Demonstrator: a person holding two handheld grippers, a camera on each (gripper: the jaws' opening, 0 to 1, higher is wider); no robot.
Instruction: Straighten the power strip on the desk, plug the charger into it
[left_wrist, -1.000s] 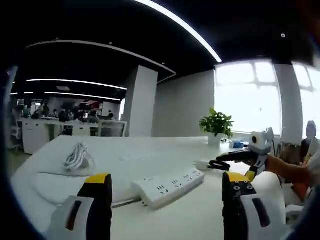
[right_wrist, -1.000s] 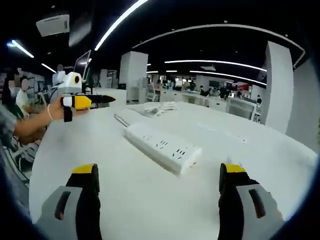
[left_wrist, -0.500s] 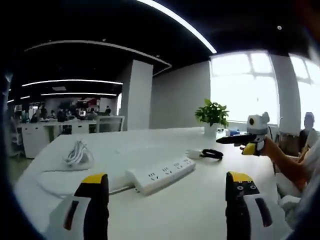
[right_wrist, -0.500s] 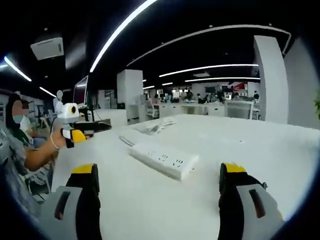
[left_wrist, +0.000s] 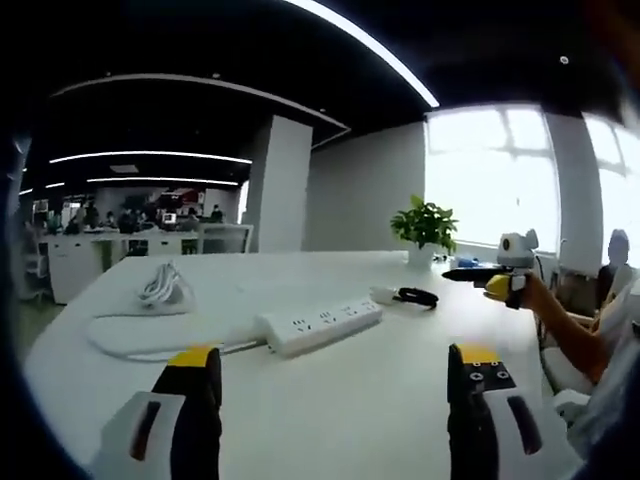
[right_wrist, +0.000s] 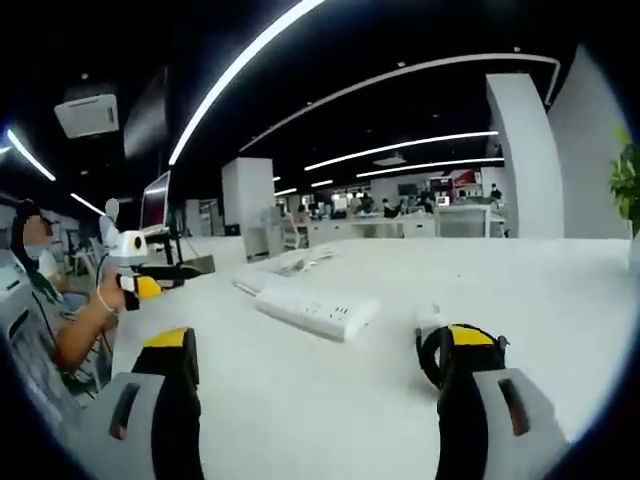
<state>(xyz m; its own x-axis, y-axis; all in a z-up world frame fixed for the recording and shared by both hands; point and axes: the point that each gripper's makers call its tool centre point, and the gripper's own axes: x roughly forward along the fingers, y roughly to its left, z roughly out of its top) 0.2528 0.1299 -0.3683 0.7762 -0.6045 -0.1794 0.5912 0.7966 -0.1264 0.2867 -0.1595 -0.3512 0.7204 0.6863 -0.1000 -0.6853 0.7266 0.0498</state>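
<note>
A white power strip (left_wrist: 320, 325) lies at a slant on the white desk (left_wrist: 380, 410), its cord (left_wrist: 140, 340) looping off to the left. Just past its far end sits a small white charger (left_wrist: 383, 295) with a coiled black cable (left_wrist: 415, 296). My left gripper (left_wrist: 332, 365) hangs open over the near desk, well short of the strip. My right gripper (left_wrist: 480, 275), held by a hand, hovers at the right beyond the charger. In the right gripper view the power strip (right_wrist: 315, 310) and charger (right_wrist: 428, 318) lie ahead of my open right gripper (right_wrist: 318, 345); the left gripper (right_wrist: 150, 275) floats at the left.
A bundle of white cable (left_wrist: 165, 290) rests on the desk's far left. A potted plant (left_wrist: 425, 228) stands at the far edge near the window. A person sits at the left of the right gripper view, with office desks and a pillar (left_wrist: 280, 185) behind.
The right gripper has lifted up and away from the charger, which stays on the desk. Both cameras have drawn back and levelled out.
</note>
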